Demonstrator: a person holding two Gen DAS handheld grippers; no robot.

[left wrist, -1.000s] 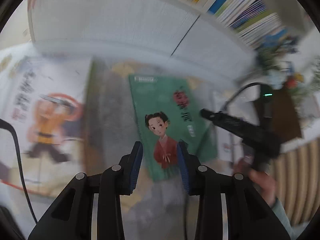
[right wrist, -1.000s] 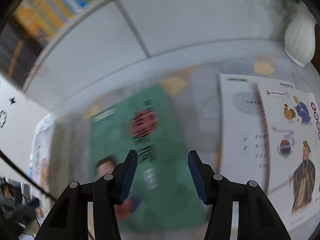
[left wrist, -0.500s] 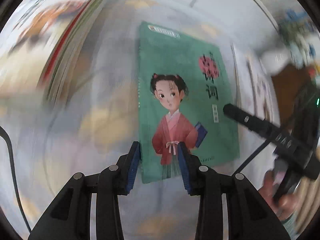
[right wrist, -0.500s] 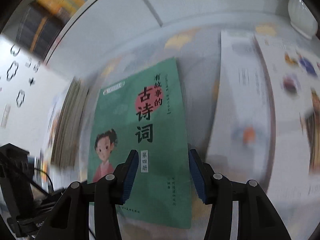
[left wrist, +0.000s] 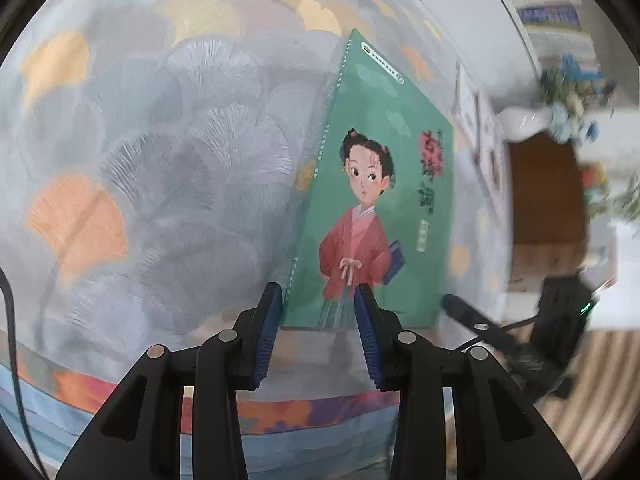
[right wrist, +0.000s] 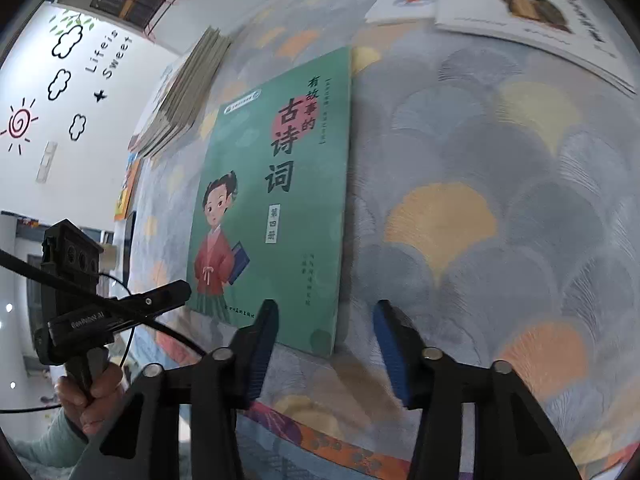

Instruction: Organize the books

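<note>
One green book point(right wrist: 272, 200) lies flat, cover up, on the fan-patterned tablecloth point(right wrist: 500, 208), its front showing a girl in a red robe beside dark Chinese characters. Seen from the left wrist camera, the same green book point(left wrist: 380, 216) runs from about 12 o'clock down toward the centre, its near edge just ahead of the left gripper point(left wrist: 318, 312), whose blue-padded fingers point(left wrist: 268, 324) stand apart with nothing between them; whether the tips touch the cover I cannot tell. In the right wrist view the right gripper point(right wrist: 326, 344) hovers at 6 o'clock near the book's lower right corner, its fingers spread wide and empty, one pad over the bottom edge of the cover and the other over bare cloth. At 9 o'clock in that view a hand point(right wrist: 90, 396) grips the handle of the left gripper point(right wrist: 176, 290), a black cable trailing from it. At 11 o'clock a stack of books point(right wrist: 184, 92) sits on the cloth, well apart from the green one. At 1 o'clock white illustrated books point(right wrist: 520, 8) lie overlapped near the far edge. Beyond the stack, a white wall carries cloud and sun stickers point(right wrist: 20, 124).
</note>
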